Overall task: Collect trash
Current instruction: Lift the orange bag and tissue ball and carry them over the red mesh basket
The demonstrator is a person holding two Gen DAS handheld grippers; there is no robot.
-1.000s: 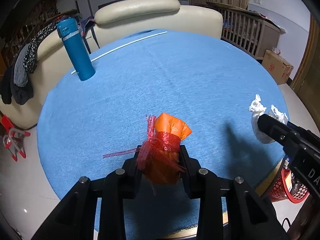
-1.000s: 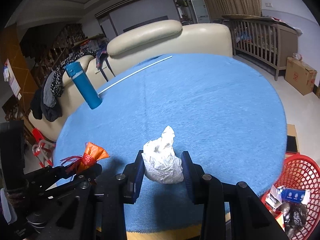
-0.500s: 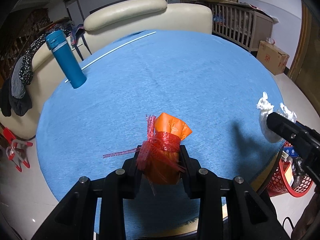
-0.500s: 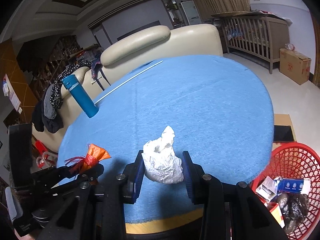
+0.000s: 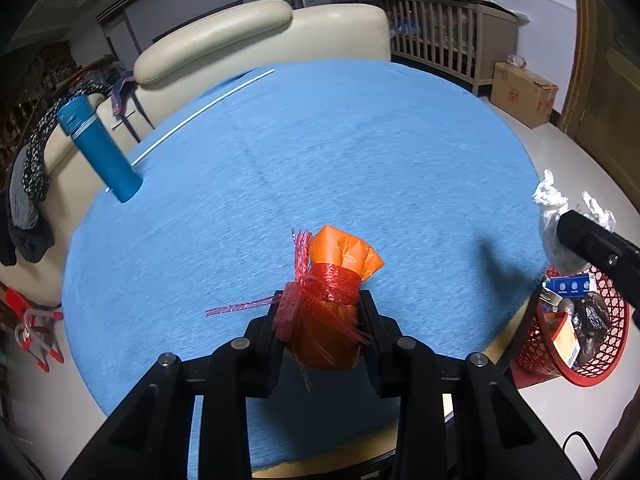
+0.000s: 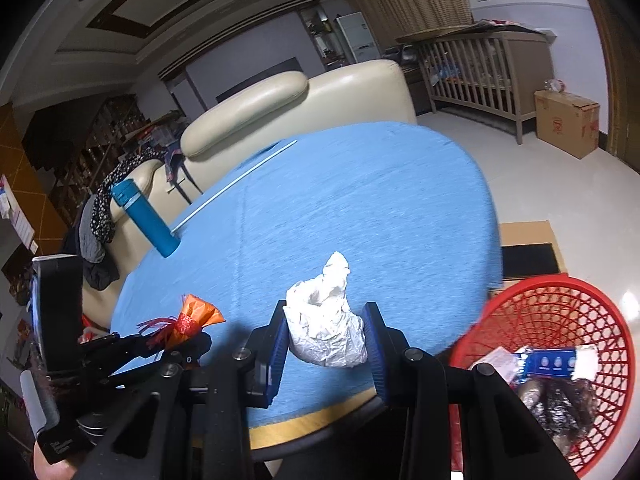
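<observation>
My left gripper [image 5: 320, 316] is shut on an orange wrapper bundle tied with red mesh [image 5: 332, 280], held above the near part of the round blue table [image 5: 320, 140]. My right gripper [image 6: 326, 340] is shut on a crumpled white paper wad [image 6: 326, 328], held over the table's near right edge. That wad [image 5: 550, 208] and the right gripper's finger [image 5: 592, 240] show at the right of the left wrist view. The orange bundle [image 6: 196, 314] shows at the left of the right wrist view. A red mesh trash basket [image 6: 560, 360] with several wrappers stands on the floor at the right, also in the left wrist view [image 5: 580, 328].
A blue flask [image 5: 100, 152] stands at the table's far left edge, with a thin white rod [image 5: 200, 108] beside it. A cream sofa [image 5: 260, 44] with draped clothes is behind the table. A wooden crib [image 6: 480, 68] and a cardboard box [image 6: 566, 120] stand at the far right.
Both grippers have risen and drawn back from the table with their trash. The right gripper has swung right, so the red basket now shows larger and closer beneath it.
</observation>
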